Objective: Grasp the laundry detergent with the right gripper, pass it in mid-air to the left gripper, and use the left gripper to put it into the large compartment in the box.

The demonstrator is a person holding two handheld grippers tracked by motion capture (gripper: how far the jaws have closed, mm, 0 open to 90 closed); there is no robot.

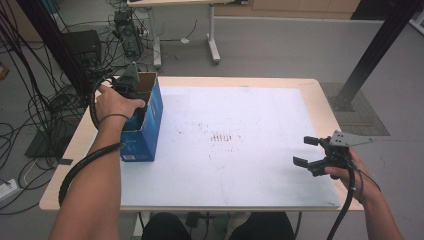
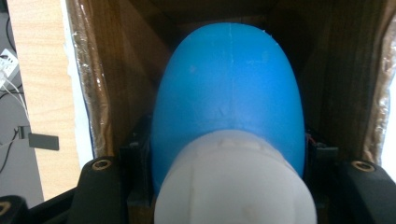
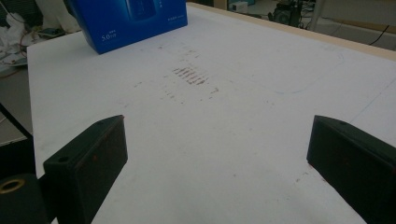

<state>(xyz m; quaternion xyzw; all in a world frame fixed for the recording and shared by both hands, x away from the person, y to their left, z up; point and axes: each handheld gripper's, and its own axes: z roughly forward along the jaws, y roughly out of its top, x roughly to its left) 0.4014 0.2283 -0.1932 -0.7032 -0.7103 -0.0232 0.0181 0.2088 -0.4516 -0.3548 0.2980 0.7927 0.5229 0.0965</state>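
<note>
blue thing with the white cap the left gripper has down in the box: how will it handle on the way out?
The blue bottle looks like smooth, rounded plastic, so it may slip or twist between the left gripper's jaws. The cardboard box walls sit close around it, so it could snag. The tall, narrow box might tip if dragged.

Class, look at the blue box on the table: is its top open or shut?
Open. The blue box stands with its brown flaps up, and the left gripper reaches into it, jaws either side of a blue and white object between cardboard walls.
</note>
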